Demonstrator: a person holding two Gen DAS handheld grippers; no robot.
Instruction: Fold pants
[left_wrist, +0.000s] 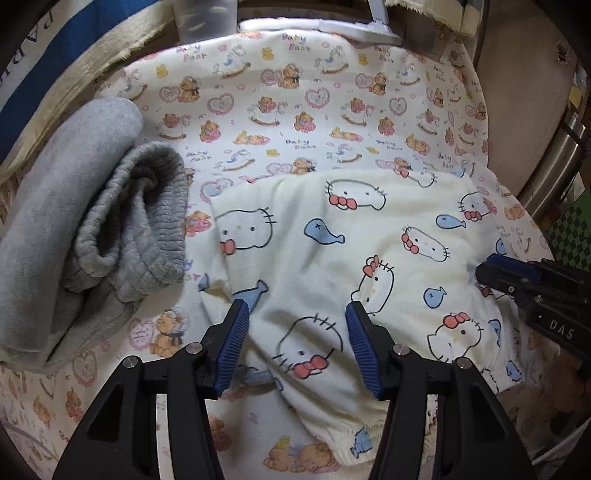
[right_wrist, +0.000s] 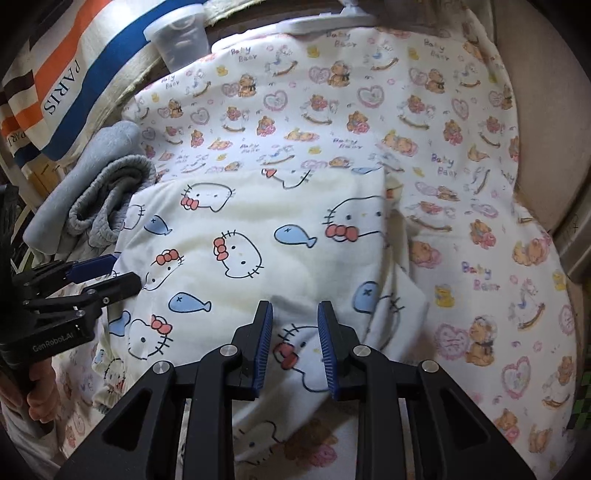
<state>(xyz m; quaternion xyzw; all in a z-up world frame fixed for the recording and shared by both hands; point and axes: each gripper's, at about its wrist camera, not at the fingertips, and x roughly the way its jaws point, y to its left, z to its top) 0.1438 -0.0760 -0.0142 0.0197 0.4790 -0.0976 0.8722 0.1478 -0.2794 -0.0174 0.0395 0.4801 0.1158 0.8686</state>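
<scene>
left tool (left_wrist: 295, 314): fingers apart, nothing between the pads; it hangs over the near part of the pants, angled downward.
right tool (right_wrist: 295, 314): fingers apart with a narrower gap, empty; it hangs over the near right part of the same garment. Whether either tool touches the cloth I cannot tell.
pants (left_wrist: 354, 251): cream fleece with a cat-face and blue-fish print, already doubled over, lying on the bear-print sheet (left_wrist: 295, 110); the ribbed cuffs lie at the near edge, a straight folded edge at the far side.
step in hand: probably taking the near cuff end to carry it over to the far edge.
how to do it well: pinch through all layers at matching points on each side, lift both tools together and evenly, lay the near edge square on the far one, then let go.
risk: catching the sheet along with the fleece.
grey garment (left_wrist: 92, 229): bunched just left of the pants; keep the fold clear of it.
plastic cup (right_wrist: 181, 37): far left, well apart.
</scene>
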